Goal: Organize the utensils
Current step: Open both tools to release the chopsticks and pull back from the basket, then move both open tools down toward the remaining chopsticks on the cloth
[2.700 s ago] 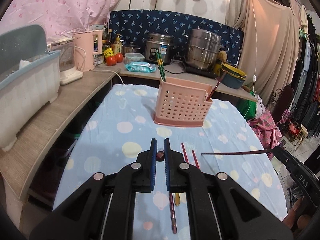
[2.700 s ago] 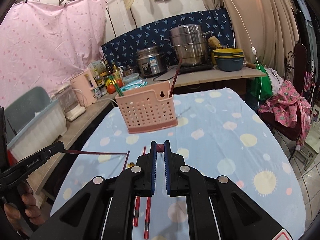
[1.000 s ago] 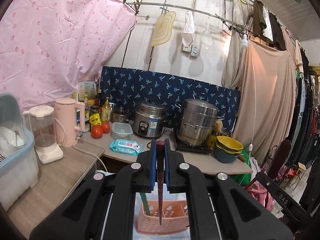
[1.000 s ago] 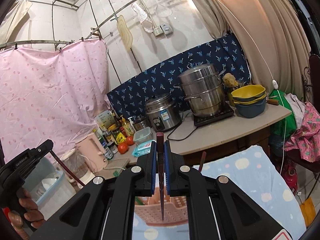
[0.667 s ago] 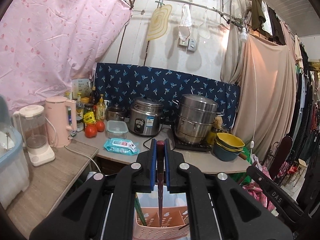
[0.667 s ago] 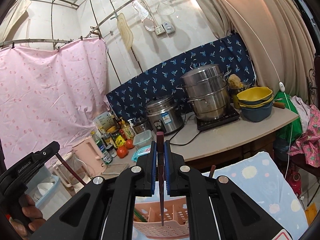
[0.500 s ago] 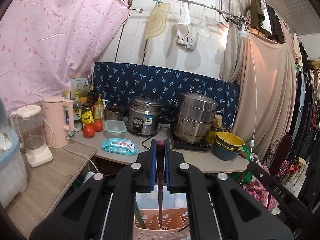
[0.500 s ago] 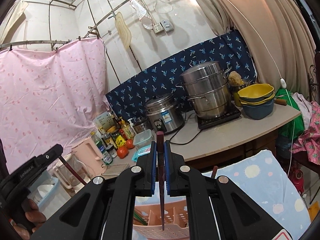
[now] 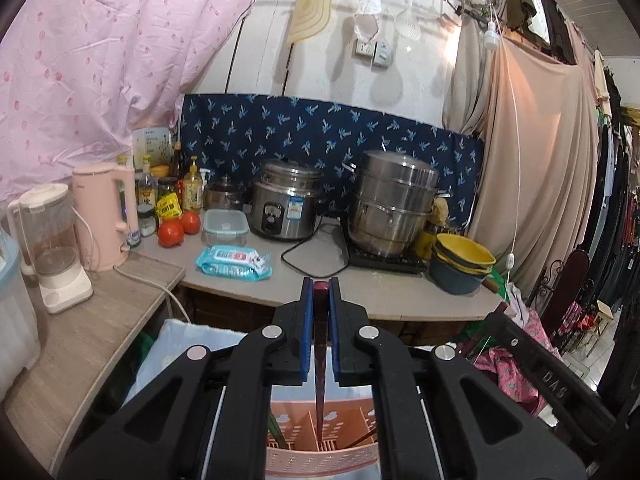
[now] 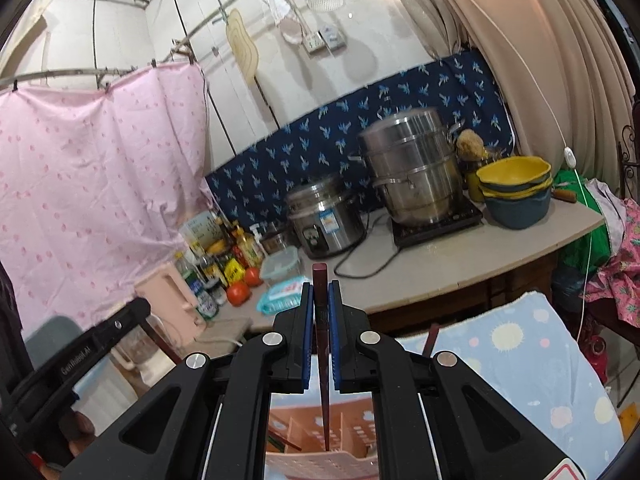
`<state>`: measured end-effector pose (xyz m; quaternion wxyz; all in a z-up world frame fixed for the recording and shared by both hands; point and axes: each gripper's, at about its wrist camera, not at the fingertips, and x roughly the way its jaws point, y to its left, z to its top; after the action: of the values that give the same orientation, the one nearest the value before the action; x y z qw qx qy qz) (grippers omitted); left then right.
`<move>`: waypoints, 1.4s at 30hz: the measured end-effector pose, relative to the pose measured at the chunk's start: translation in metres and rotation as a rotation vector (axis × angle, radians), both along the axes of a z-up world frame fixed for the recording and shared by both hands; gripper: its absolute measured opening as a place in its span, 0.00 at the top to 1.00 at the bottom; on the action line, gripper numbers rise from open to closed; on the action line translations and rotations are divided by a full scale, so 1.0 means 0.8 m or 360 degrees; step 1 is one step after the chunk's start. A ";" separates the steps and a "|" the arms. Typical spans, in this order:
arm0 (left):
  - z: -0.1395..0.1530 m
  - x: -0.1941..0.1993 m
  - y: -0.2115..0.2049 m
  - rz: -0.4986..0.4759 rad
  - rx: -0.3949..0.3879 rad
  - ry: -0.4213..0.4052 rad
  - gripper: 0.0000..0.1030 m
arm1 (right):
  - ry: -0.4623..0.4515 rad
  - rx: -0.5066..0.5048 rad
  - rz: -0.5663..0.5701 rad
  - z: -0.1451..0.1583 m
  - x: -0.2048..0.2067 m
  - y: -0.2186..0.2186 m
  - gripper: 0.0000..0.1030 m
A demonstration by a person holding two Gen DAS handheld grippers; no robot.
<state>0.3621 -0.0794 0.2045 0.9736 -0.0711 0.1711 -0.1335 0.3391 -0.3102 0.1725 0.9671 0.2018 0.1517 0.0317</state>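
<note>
Left wrist view: left gripper (image 9: 319, 300) clamped on a dark red chopstick (image 9: 320, 384), held upright, tip dipping into the pink perforated utensil basket (image 9: 320, 458) directly below. Right wrist view: right gripper (image 10: 321, 300) likewise pinching a second dark red chopstick (image 10: 323, 380), tip down inside the same basket (image 10: 316, 460), over a middle compartment. Basket stands on the blue spotted tablecloth (image 10: 520, 360). Beyond, the counter (image 9: 400, 292) carries a wipes pack (image 9: 234, 263), tomatoes (image 9: 171, 234), rice cooker (image 9: 290, 204) and steel steamer pot (image 9: 394, 200); navy patterned cloth (image 9: 320, 128) behind.
</note>
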 end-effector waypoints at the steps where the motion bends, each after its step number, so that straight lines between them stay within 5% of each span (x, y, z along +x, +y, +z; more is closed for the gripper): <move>1: -0.006 0.003 0.000 0.0004 0.0007 0.0020 0.93 | 0.0022 -0.0007 0.0003 -0.007 0.002 0.002 0.93; 12: -0.041 0.011 0.019 0.0043 -0.0004 0.0116 0.90 | 0.0113 -0.0049 -0.0038 -0.040 0.007 0.007 0.86; 16: -0.044 0.005 0.025 0.0058 -0.0005 0.0119 0.80 | 0.0095 -0.0050 -0.0057 -0.039 -0.001 0.005 0.71; 25: -0.055 -0.020 0.038 0.0076 0.0017 0.0161 0.80 | 0.0125 -0.0083 -0.0050 -0.047 -0.026 0.007 0.71; 42: -0.153 -0.101 0.057 0.0085 0.0191 0.0419 0.80 | 0.0377 -0.0191 0.0024 -0.132 -0.132 0.037 0.71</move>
<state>0.2812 -0.0340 0.0820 0.9484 -0.0341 0.3031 -0.0865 0.2335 -0.2806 0.0672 0.9525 0.1449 0.2679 0.0057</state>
